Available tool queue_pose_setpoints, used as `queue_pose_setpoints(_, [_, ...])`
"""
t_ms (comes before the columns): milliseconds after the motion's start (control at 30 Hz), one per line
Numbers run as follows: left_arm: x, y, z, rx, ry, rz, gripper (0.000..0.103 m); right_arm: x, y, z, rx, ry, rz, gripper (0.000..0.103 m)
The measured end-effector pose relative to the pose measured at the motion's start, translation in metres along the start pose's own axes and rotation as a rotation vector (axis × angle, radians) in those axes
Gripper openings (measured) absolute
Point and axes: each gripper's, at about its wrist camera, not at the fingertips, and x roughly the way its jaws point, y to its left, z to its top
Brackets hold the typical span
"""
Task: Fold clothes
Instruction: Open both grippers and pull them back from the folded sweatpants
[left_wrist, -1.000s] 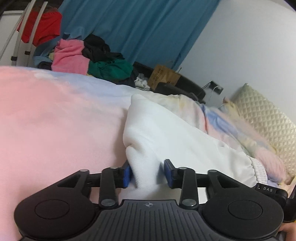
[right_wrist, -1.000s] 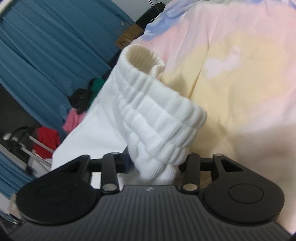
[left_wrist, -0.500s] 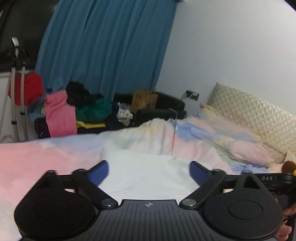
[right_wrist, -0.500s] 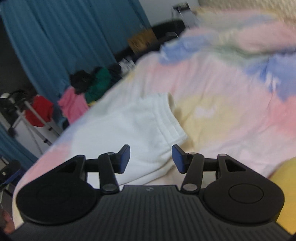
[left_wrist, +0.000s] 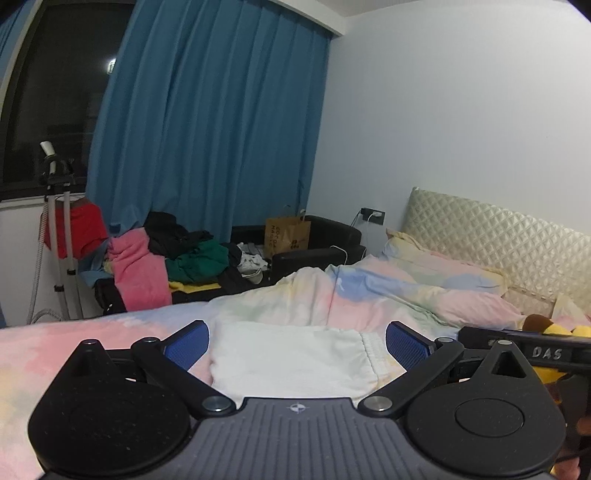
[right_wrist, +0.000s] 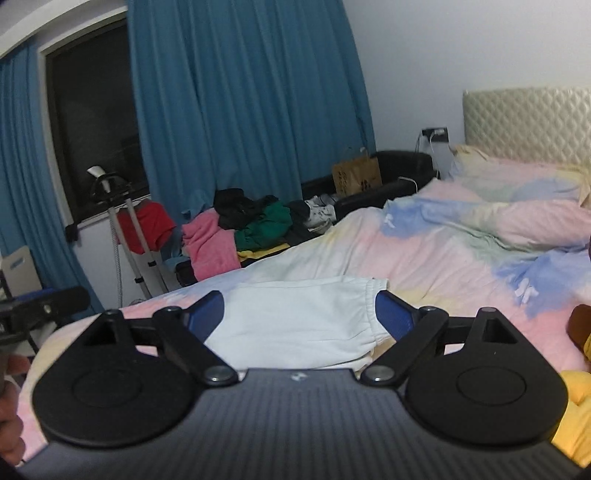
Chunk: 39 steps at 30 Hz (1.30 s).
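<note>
A white folded garment (left_wrist: 288, 356) with a ribbed waistband lies flat on the pastel bedspread (left_wrist: 332, 299). In the left wrist view my left gripper (left_wrist: 297, 343) hovers above its near edge, blue pads spread wide, nothing held. The right wrist view shows the same white garment (right_wrist: 295, 317) on the bedspread (right_wrist: 461, 258), its waistband at the right end. My right gripper (right_wrist: 299, 314) is open over it, its blue pads apart and holding nothing. The other gripper's black body (left_wrist: 524, 349) shows at the right of the left wrist view.
A heap of clothes (left_wrist: 177, 254), pink, green and black, lies on a black sofa (left_wrist: 314, 243) beyond the bed, with a brown paper bag (left_wrist: 288, 232). A garment steamer stand (left_wrist: 59, 229) holds a red garment. Pillows and a quilted headboard (left_wrist: 498, 243) are right. A yellow plush toy (right_wrist: 576, 398) lies near.
Both grippers were shut on the white garment one second ago. They have let go, opened wide and pulled back and up; the garment now lies flat on the bed.
</note>
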Motion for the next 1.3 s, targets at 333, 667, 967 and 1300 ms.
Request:
queue_pose_setpoints(333, [-0.031,0.020,-0.052,-0.037,0.004,0.068,0.103,-0.008,0.036,-0.059,-0.066,-0.030,-0.012,0.090])
queue_pose_setpoints(667, [-0.028,0.042,-0.080,-0.039,0.012,0.131,0.103,0.003,0.053,-0.092,-0.114,-0.049,-0.038,0.090])
queue_pose_setpoints(967, [-0.016,0.036,-0.094,0.004,0.036,0.119,0.103,0.002,0.055,-0.110,-0.128,-0.076,-0.037,0.090])
queue_pose_setpoints(1300, [-0.018,0.036,-0.094,0.001,0.026,0.134,0.103,0.001,0.053,-0.111,-0.100,-0.075,-0.060,0.090])
